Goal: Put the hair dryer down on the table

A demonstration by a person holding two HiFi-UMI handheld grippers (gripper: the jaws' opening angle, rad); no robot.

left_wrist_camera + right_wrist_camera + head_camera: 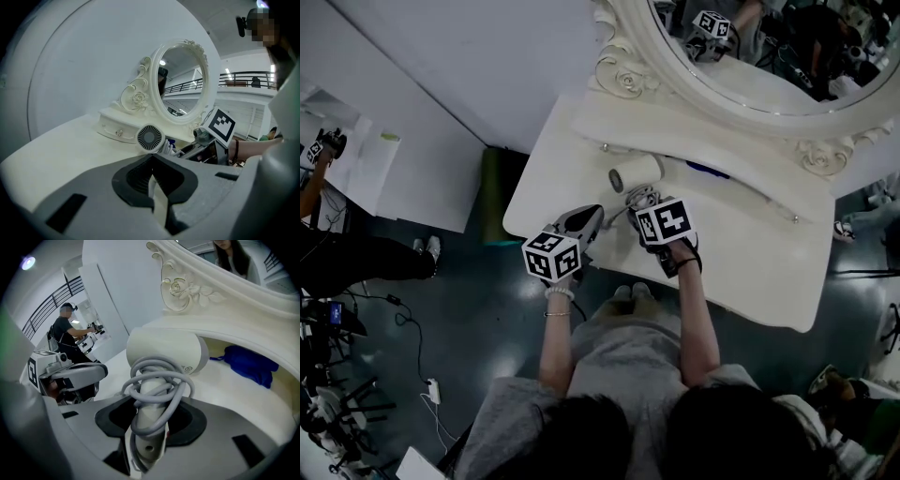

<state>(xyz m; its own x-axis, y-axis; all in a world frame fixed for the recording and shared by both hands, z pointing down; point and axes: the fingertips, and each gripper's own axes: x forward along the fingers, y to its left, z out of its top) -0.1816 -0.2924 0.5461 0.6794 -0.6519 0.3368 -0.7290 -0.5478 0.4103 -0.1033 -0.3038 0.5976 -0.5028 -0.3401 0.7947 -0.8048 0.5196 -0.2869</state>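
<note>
The white hair dryer (636, 173) is over the white dressing table (750, 253), just in front of the mirror's low shelf. Its round head (164, 352) points left, and a grey cord (157, 380) is wound round the handle. My right gripper (150, 423) is shut on that handle from the near side. From the left gripper view I see the dryer's rear grille (150, 137) close to the tabletop; I cannot tell whether it touches. My left gripper (152, 176) hovers at the table's front left, jaws together with nothing in them.
An ornate oval mirror (750, 56) stands at the back of the table. A blue object (251, 364) lies under the shelf to the right of the dryer. The table's front edge (581, 246) runs right under both grippers. A person (65, 331) works in the background.
</note>
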